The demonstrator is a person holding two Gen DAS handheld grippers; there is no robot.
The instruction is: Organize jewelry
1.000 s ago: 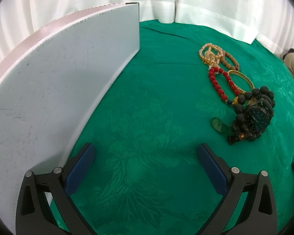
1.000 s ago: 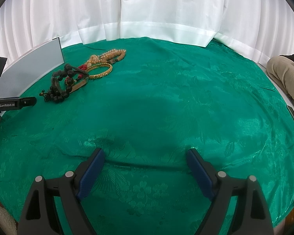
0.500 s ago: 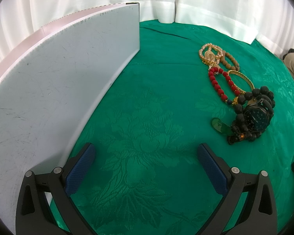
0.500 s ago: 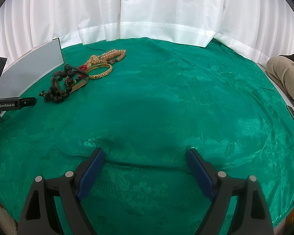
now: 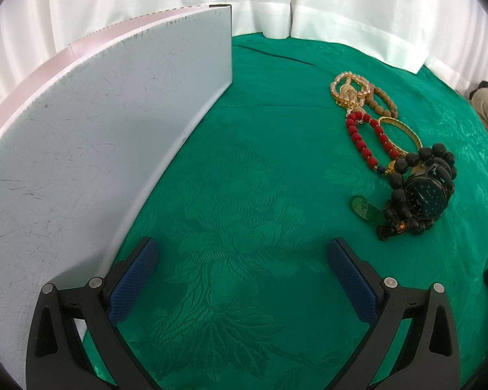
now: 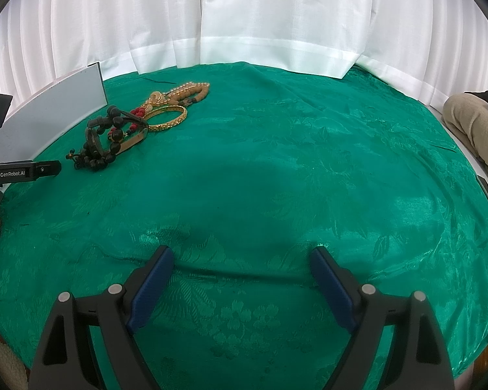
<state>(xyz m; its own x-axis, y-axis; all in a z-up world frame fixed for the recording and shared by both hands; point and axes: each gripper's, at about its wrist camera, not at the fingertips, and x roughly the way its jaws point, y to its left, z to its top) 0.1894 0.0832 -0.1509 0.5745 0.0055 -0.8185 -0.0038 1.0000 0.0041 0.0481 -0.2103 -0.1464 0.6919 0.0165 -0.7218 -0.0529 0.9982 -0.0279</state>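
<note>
Claws, left (image 5: 242, 278) and right (image 6: 242, 282), gape wide, empty, above green cloth (image 6: 276, 169).

Before you lies a table draped in a green floral-damask cloth (image 6: 276, 169). Directly on it, at your left, stands a white box (image 5: 107, 136). Beside it runs a line of jewelry: pale bead necklace (image 5: 349, 86), brown bead bracelet (image 5: 382, 105), red bead bracelet (image 5: 362, 143), gold bangle (image 6: 166, 118), black bead bracelet (image 5: 403, 175) around a dark watch (image 5: 425, 196).
</note>
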